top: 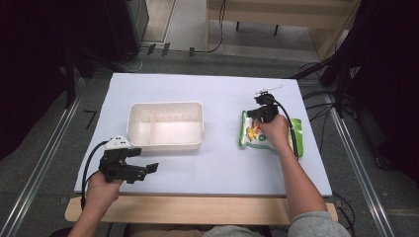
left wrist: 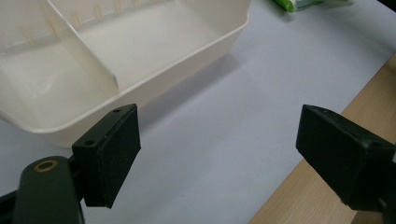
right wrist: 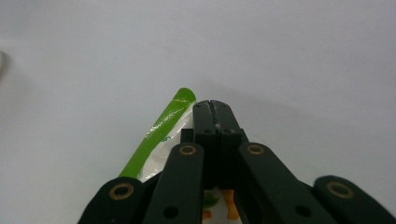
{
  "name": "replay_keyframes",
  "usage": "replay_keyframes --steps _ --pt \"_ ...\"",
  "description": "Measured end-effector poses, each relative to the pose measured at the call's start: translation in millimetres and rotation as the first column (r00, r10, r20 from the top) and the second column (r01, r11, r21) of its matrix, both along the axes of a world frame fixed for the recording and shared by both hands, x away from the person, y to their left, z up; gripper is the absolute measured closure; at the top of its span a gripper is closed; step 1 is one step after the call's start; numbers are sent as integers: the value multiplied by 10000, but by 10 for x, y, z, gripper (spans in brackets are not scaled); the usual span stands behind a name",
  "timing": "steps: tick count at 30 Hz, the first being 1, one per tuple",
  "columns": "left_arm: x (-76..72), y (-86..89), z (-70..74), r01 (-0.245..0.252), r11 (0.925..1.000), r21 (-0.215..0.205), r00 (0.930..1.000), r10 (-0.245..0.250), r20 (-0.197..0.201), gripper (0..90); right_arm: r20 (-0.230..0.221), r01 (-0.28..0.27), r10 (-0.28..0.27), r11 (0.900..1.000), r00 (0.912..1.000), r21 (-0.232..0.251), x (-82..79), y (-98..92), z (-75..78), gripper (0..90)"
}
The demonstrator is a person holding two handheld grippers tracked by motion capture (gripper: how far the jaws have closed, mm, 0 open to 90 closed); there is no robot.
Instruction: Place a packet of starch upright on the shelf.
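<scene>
Your right gripper (top: 258, 114), jaws clenched together, rests over the green snack bag (top: 247, 134) lying flat beneath it. Bare table (top: 222, 163) separates it from the white divided tray (top: 165, 144); your left gripper (top: 143, 169) gapes empty near the tray's front wall.

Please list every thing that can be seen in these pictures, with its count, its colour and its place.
snack bag: one, green and white with orange print, on the right part of the table, under the right gripper.
container: one, cream, two compartments, both empty, left of the table's middle.
table: one, pale grey-white top with a wooden front edge.
cables: several, black, on the floor beyond and right of the table.
left gripper: one, black, jaws wide apart, holding nothing, near the container's front left corner.
right gripper: one, black, jaws shut together, over the snack bag's far edge; whether it pinches the bag cannot be told.
forearms: two, entering from the bottom, grey sleeve on the right.
</scene>
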State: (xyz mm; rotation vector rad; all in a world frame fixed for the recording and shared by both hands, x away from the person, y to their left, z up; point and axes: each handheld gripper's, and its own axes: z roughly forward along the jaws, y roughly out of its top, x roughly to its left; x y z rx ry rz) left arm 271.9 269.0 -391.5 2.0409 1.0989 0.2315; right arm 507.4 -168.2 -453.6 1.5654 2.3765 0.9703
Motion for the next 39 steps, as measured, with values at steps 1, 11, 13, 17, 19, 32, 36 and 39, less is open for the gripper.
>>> replay_keyframes --steps 1,11,13,17,19,32,36,39 --pt "4 -5 -4 11 10000 -4 10000 -11 9 147 -133 -191 193 9997 9997 170 -12 16 -5 900" --pt "4 18 11 -37 10000 -91 10000 38 71 147 -339 -1457 1456 9893 9888 5 -191 236 22 900" --pt "5 21 14 -130 9999 -82 9999 130 77 146 -318 -1762 1761 9844 9839 18 -225 264 21 900" --pt "13 21 16 -88 9999 -76 9999 89 90 147 -102 -2007 2007 9796 9796 13 -329 298 12 900" --pt "13 19 18 -26 10000 -54 10000 27 66 146 -211 -2176 2179 9759 9757 139 -367 313 18 900" --pt "38 8 15 43 9999 -105 10000 -43 -10 146 -221 -3120 3132 9491 9494 442 -625 348 42 900" --pt "49 -15 16 135 9999 -100 9999 -134 78 147 -65 -2989 2989 9543 9543 -24 -639 403 92 900" --pt "55 -29 11 126 9999 -102 9999 -125 40 146 160 -2636 2635 9646 9645 43 -582 416 109 900"
